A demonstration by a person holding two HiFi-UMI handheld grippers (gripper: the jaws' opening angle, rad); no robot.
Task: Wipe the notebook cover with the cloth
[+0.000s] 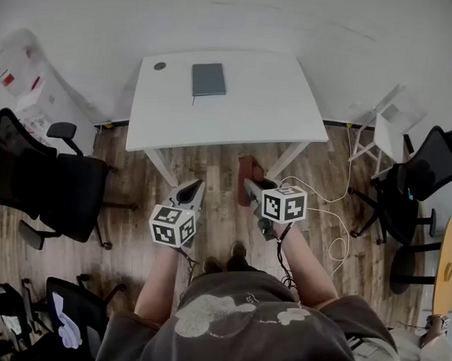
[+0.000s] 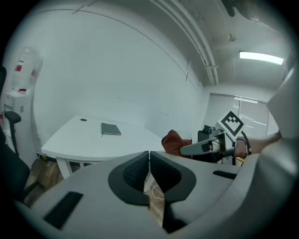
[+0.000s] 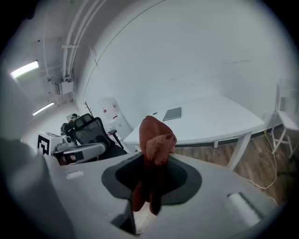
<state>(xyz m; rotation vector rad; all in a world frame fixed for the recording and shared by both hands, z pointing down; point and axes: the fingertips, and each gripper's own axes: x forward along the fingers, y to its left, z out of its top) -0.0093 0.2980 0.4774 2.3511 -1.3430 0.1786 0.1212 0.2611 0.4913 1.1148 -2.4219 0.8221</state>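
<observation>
The dark grey rectangular notebook lay flat and closed on the white rectangular table, toward its far edge, with a small dark round grommet to its left. Both grippers were held over the wood-plank floor short of the table's near edge, well apart from the notebook. The right gripper had its jaws pinched on the rust-red cloth, which stood up in a bunch above the jaws and hung in folds below them. The left gripper had its jaws pressed together with nothing between them. Each gripper's cube bore black-and-white square markers and no lettering. A white cabinet-like unit stood against the wall to the left of the table; it carried red labels whose print was too small to read. Black office chairs stood on the floor at either side.
</observation>
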